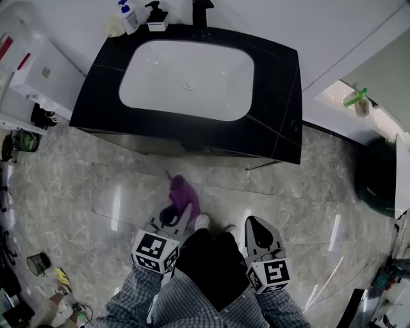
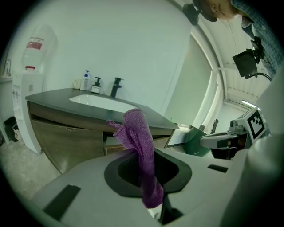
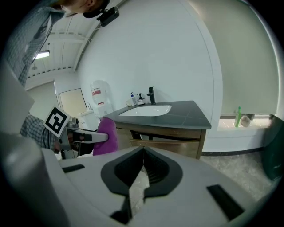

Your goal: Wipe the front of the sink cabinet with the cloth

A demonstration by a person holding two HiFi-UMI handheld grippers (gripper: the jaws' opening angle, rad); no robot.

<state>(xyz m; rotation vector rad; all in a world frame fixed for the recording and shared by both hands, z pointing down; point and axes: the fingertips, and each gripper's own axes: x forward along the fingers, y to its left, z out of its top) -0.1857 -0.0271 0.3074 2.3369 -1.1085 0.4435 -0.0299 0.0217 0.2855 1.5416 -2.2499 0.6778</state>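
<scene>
A purple cloth (image 2: 141,150) sticks up from between the jaws of my left gripper (image 1: 176,221), which is shut on it; the cloth (image 1: 181,193) hangs over the floor in the head view and shows as a purple lump (image 3: 106,135) in the right gripper view. My right gripper (image 1: 258,232) is shut with nothing in it. Both point at the sink cabinet (image 1: 192,144), whose wooden front (image 2: 71,139) stands a step ahead under a black countertop (image 1: 275,109) with a white basin (image 1: 187,80). The cabinet front (image 3: 171,139) also shows in the right gripper view.
Soap bottles (image 1: 138,16) and a black tap (image 1: 200,11) stand at the back of the counter. A white dispenser (image 1: 29,77) stands left of the cabinet, a dark green bin (image 1: 378,179) to its right. Small items (image 1: 45,269) lie on the marble floor at lower left.
</scene>
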